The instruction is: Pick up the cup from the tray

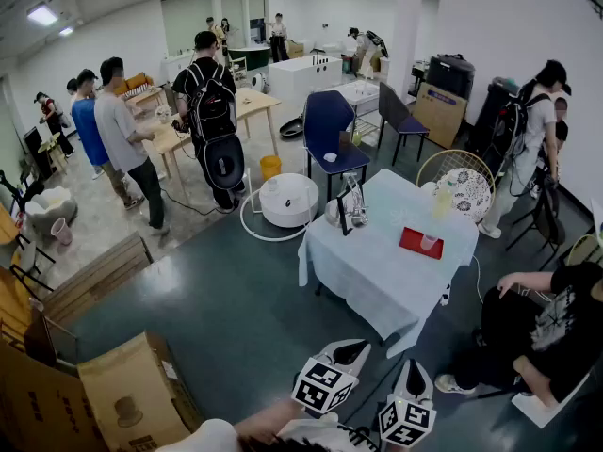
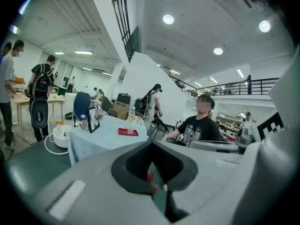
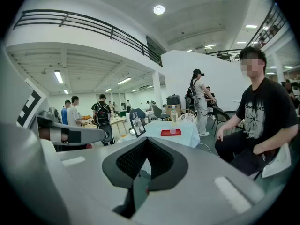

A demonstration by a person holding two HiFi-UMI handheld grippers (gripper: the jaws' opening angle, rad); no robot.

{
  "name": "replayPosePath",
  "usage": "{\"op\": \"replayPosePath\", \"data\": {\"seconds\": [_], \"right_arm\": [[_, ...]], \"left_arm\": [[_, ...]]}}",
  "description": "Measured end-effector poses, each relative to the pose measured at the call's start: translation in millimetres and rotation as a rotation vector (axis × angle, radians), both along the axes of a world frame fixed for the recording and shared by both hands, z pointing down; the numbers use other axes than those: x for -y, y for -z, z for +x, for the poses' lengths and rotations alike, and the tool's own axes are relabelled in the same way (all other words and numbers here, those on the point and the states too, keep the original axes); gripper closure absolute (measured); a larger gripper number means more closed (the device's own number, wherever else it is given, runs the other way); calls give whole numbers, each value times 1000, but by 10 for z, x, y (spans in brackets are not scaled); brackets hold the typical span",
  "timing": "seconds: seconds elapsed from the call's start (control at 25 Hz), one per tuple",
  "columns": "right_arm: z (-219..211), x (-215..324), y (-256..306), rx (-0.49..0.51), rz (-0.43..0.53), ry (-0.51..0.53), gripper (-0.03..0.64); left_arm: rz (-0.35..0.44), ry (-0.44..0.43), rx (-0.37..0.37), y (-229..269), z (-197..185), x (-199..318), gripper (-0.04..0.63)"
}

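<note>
A small clear cup (image 1: 430, 242) stands on a red tray (image 1: 415, 244) near the right edge of a table under a pale blue cloth (image 1: 377, 262). Both grippers are far from it, low at the near edge of the head view. My left gripper (image 1: 350, 351) and my right gripper (image 1: 415, 373) are side by side and point toward the table. The left gripper view shows its jaws (image 2: 152, 165) shut with nothing between them, and the tray (image 2: 125, 132) and cup (image 2: 131, 129) small in the distance. The right gripper (image 3: 145, 165) is likewise shut and empty, with the tray (image 3: 169, 132) and cup (image 3: 172, 131) far ahead.
A bottle (image 1: 443, 201), a picture frame (image 1: 350, 205) and a metal kettle (image 1: 332, 213) also stand on the table. A white round appliance (image 1: 287, 199) and a blue chair (image 1: 332, 125) lie beyond it. A person sits at the right (image 1: 537, 328). Cardboard boxes (image 1: 122, 394) stand near left.
</note>
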State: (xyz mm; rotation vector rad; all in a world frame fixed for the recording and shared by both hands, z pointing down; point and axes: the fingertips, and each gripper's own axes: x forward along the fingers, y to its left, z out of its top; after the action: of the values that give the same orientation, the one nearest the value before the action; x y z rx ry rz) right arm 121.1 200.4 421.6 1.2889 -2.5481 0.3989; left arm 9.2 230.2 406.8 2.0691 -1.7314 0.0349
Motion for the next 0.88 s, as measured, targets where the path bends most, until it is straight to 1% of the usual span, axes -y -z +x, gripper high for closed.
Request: {"op": "replayPosePath", "data": {"seconds": [0.16,0.36,0.52,0.72,0.88], "right_arm": [[-17,14,1,9,5,6,592],[-32,3,5,3,12,19,592],[-64,-34,-24,-1,2,32,592],[-75,-69,1,-15,30,47,594],[-99,-98,31,-13,39,59,592]], "left_arm": [[1,-9,12,-11,86,10,594],[-3,1,-1,-9,115,5,594],[-4,2,9,-11,133,16,594],[1,18,-1,-10,147,-7,594],[9,27,7,16,147,-32,594]]}}
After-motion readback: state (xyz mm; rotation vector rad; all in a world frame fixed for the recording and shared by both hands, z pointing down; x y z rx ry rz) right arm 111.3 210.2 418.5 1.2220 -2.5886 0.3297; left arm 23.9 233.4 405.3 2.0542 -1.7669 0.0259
